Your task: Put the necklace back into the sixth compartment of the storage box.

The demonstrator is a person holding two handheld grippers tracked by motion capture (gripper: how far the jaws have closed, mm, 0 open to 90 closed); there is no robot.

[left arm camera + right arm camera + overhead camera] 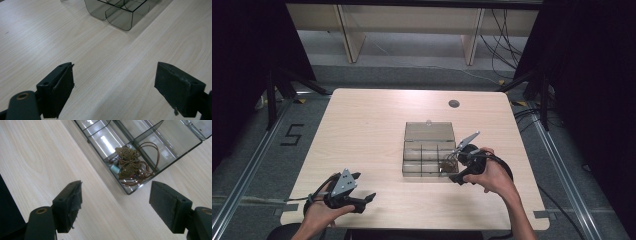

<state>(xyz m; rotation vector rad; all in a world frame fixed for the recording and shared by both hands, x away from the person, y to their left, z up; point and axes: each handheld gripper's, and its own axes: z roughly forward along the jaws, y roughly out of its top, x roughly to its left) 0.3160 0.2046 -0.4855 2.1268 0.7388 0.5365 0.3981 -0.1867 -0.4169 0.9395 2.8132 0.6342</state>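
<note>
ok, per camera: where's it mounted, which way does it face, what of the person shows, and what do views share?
High view: fixed above the person's side, looking forward and down on the table; both forearms, left gripper and right gripper show.
Left gripper view: rides the left gripper, facing bare tabletop and a corner of the clear compartment box; jaws apart.
Right gripper view: rides the right gripper, facing the butterfly pendant necklace in a corner compartment; jaws apart.
Shared: all three show the box and table.
</note>
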